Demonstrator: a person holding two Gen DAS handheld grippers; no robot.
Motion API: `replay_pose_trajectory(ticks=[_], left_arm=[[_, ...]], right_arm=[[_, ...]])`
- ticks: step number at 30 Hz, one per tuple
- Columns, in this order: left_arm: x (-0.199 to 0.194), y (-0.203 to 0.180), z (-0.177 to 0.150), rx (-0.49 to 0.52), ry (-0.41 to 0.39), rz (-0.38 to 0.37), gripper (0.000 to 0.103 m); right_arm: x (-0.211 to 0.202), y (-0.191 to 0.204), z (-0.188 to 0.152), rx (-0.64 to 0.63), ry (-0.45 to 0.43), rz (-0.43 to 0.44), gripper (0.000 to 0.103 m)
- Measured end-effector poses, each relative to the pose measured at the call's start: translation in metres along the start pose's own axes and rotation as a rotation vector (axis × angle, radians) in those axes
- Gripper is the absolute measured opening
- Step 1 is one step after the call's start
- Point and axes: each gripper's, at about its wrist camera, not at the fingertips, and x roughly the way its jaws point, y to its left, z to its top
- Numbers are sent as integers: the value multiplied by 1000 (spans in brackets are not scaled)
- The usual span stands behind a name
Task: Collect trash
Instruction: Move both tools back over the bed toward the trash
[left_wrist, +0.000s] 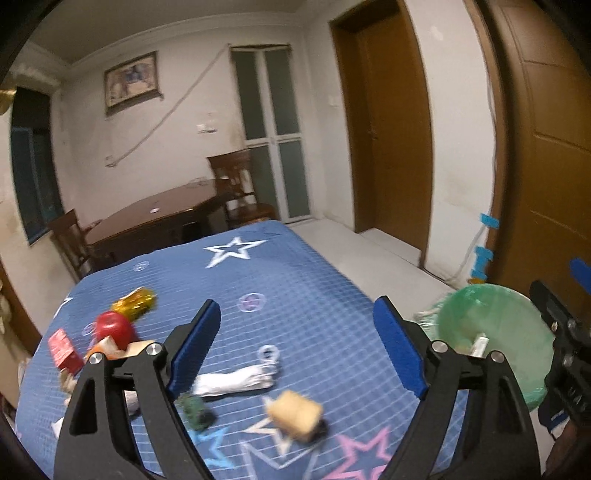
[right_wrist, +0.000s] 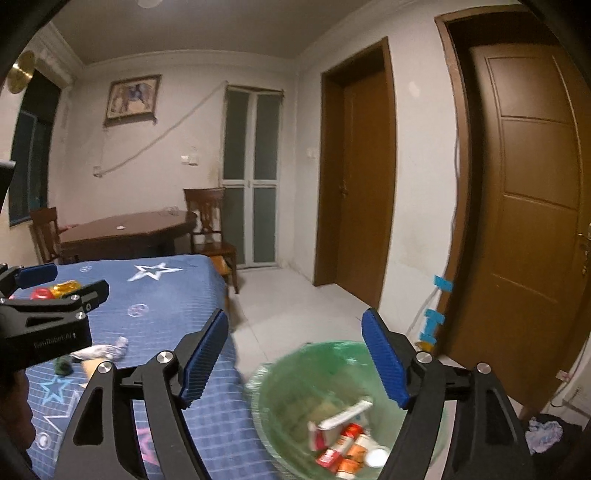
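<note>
Litter on the blue star-print cloth (left_wrist: 295, 288), all within your reach: white crumpled wrapper (left_wrist: 236, 380), tan sponge-like block (left_wrist: 294, 412), dark green scrap (left_wrist: 195, 406), red apple-shaped piece (left_wrist: 112, 326), gold foil (left_wrist: 135, 300), red carton (left_wrist: 63, 348). Your left gripper (left_wrist: 299, 350) hangs over the wrapper and block, jaws spread and empty, likely lined up for the next pick. Your right gripper (right_wrist: 295, 365) sits above the green-lined bin (right_wrist: 280, 398) just beside the table edge, jaws apart, holding nothing; cartons and a tube already lie inside
</note>
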Motion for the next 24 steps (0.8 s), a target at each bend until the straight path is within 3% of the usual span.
replay_pose_trajectory(ticks=[14,24], left_arm=[[-36,99,-17,-96,7,148,85],[-42,198,-51,-155,137,191,85]], right_arm=[[-5,73,-17,-1,38,125,82],[18,94,-22,-4,109,191,83]])
